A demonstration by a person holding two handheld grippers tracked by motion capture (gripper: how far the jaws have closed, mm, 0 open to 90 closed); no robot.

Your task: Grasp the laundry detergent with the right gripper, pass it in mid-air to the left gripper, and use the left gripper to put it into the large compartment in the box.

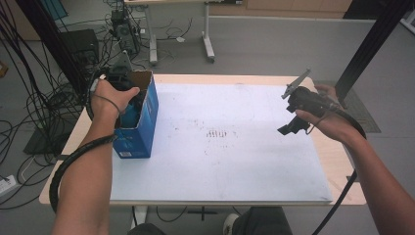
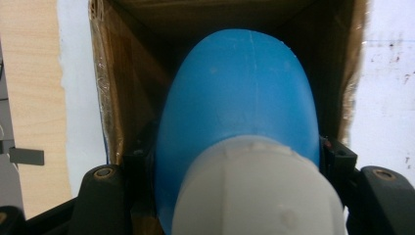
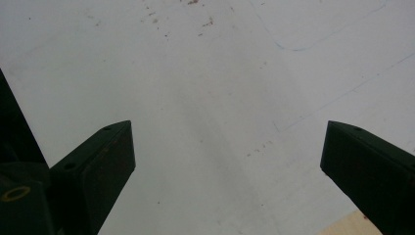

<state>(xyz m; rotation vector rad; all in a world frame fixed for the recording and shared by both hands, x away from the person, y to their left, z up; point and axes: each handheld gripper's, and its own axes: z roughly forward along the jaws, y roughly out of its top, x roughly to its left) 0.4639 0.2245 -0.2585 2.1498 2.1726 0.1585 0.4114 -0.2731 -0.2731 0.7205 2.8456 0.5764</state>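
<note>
Table (image 1: pixel 337 161): your work surface; a white board (image 1: pixel 235 147) covers most of it, and nothing lies on the board near your right hand.
Box (image 1: pixel 147 115): an open-topped blue cardboard box that stands upright at the left edge of the board. Its brown inner walls (image 2: pixel 122 88) enclose the bottle on all sides.
Bottle (image 2: pixel 240 93): blue body, white cap (image 2: pixel 254 191), partly down inside the box, bottom end first. The base has not visibly reached the floor of the box.
Left gripper (image 1: pixel 122 81): your left gripper is clamped on the bottle just below the cap, one jaw on each side of the body, directly over the box opening.
Right gripper (image 1: pixel 293 110): held above the right side of the board, jaws (image 3: pixel 98 161) spread wide with nothing between them, well apart from the box.
Risk, early release: if you let go now, the bottle will likely drop and may tip against a wall.
Risk, wall contact: clearance is tight; an off-centre descent could catch a jaw on the rim and shift or topple the box.
Risk, unsupported box: nothing steadies the box, so any sideways push moves it.
</note>
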